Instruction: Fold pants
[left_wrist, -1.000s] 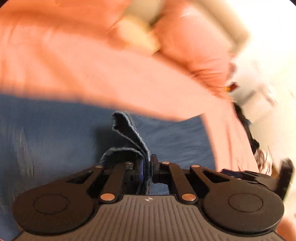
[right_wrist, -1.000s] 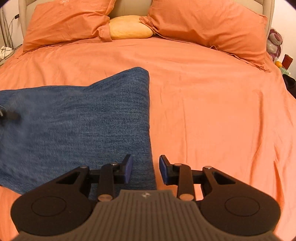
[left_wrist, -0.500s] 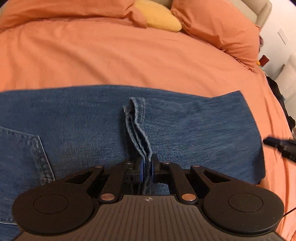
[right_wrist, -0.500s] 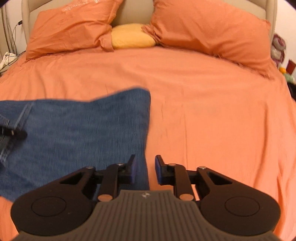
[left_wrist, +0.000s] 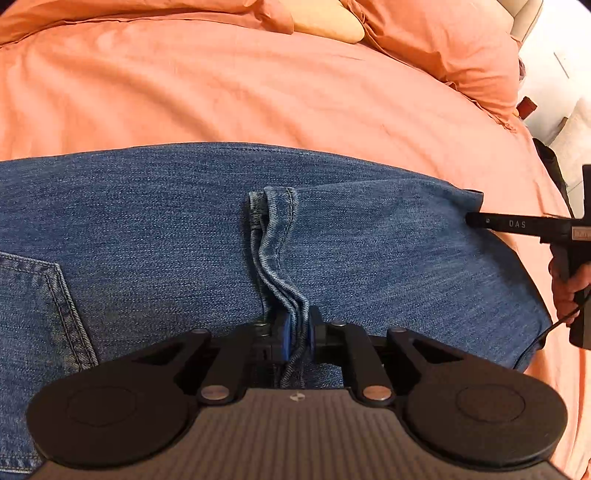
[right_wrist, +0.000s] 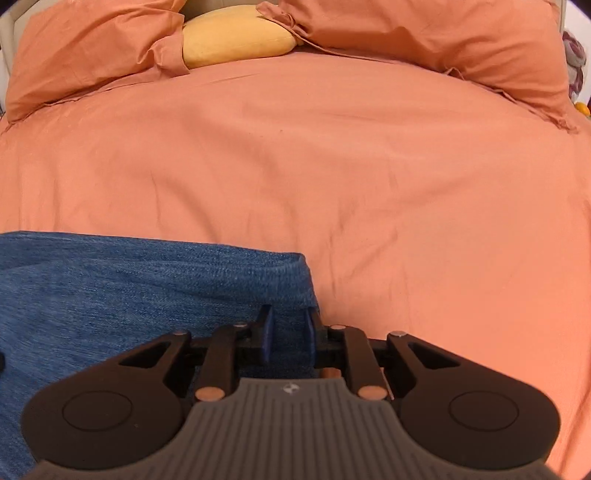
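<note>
Blue denim pants (left_wrist: 147, 236) lie folded across the orange bed. My left gripper (left_wrist: 297, 332) is shut on the leg hems (left_wrist: 275, 236), which run as a bunched strip over the denim below. A back pocket (left_wrist: 37, 302) shows at the left. In the right wrist view the pants (right_wrist: 110, 295) fill the lower left, with their folded edge by my right gripper (right_wrist: 288, 332). That gripper is open, its fingers astride the fold's corner. It also shows in the left wrist view (left_wrist: 476, 221), touching the fold's right end.
The orange bedsheet (right_wrist: 369, 184) spreads beyond the pants. Two orange pillows (right_wrist: 92, 48) and a yellow pillow (right_wrist: 236, 40) lie at the headboard. Bedside clutter (left_wrist: 554, 122) sits past the bed's right edge.
My left gripper has carried the hems over the pants and lowered them near the denim. My right gripper has moved down and forward onto the folded edge, its jaws narrowing.
</note>
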